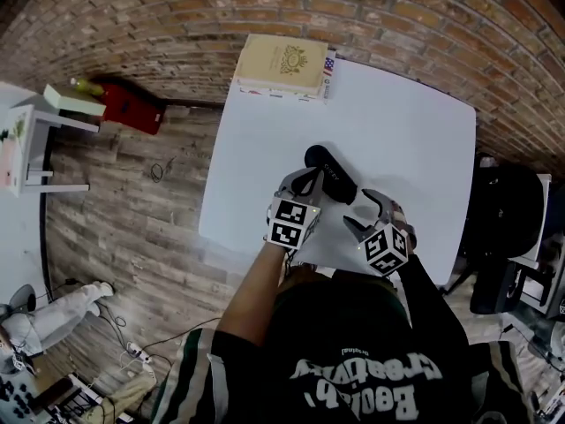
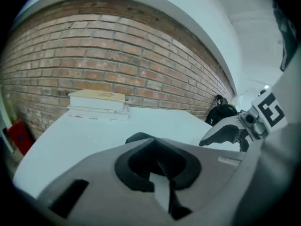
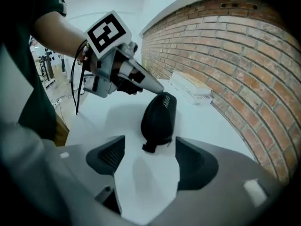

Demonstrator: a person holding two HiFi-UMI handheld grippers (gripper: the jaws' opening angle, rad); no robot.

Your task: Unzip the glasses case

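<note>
Brick wall [image 1: 397,16] curves behind a white square table [image 1: 397,122], and a cream-coloured stack of books [image 1: 282,64] lies at the table's far corner, well beyond both grippers. A black oval zip-up glasses case [image 1: 331,173] lies flat on the table, just ahead of the right gripper [image 1: 362,210] and in line with the gap between its jaws. Those jaws stand wide apart with only bare table between them; the near end of the case, with its small dark tab, sits just past the tips. The left gripper [image 1: 307,182] has its jaws pressed together with nothing in them. Its pointed tip sits at the far end of the case, on the case's left side; whether it touches cannot be told.
</note>
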